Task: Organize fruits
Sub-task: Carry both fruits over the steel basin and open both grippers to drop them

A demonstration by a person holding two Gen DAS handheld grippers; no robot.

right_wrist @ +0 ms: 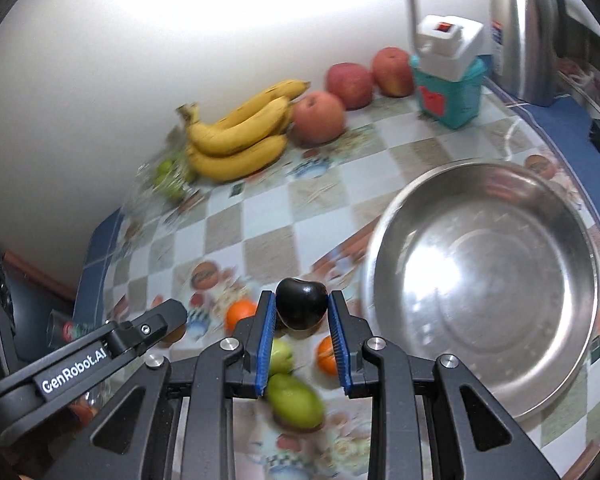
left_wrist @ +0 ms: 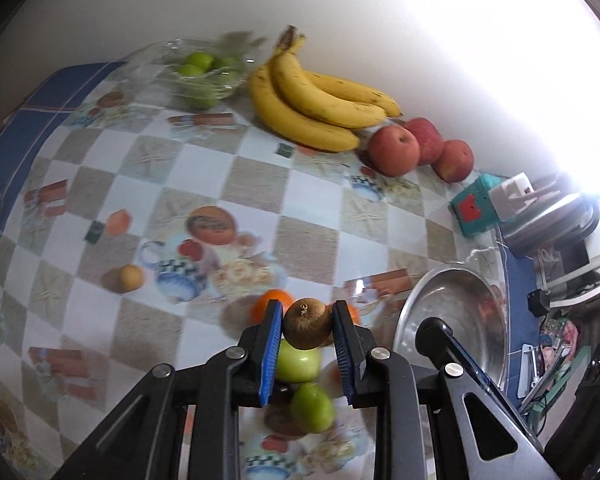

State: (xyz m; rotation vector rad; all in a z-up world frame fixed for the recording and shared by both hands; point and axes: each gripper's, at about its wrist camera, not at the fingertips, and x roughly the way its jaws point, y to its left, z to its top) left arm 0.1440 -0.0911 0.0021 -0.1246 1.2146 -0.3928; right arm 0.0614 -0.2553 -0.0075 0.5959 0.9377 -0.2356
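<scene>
My left gripper (left_wrist: 307, 316) is shut on a brown kiwi (left_wrist: 307, 326), held above the table. My right gripper (right_wrist: 301, 306) is shut on a dark plum (right_wrist: 301, 307), also lifted. Below them on the table lie green fruits (left_wrist: 299, 364) (right_wrist: 296, 400) and oranges (left_wrist: 274, 302) (right_wrist: 240, 314). A wide steel bowl (right_wrist: 540, 384) (left_wrist: 416, 308) sits to the right of both grippers. A banana bunch (left_wrist: 312, 100) (right_wrist: 240, 140) and three red apples (left_wrist: 394, 150) (right_wrist: 318, 118) lie by the far wall. A small yellow fruit (left_wrist: 131, 278) lies at the left.
A clear plastic box with green limes (left_wrist: 198, 68) (right_wrist: 168, 178) stands left of the bananas. A teal box (right_wrist: 450, 96) (left_wrist: 474, 210) with a white lamp base and a steel kettle (right_wrist: 528, 28) stand at the far right. The left gripper's body (right_wrist: 112, 340) shows at the left of the right wrist view.
</scene>
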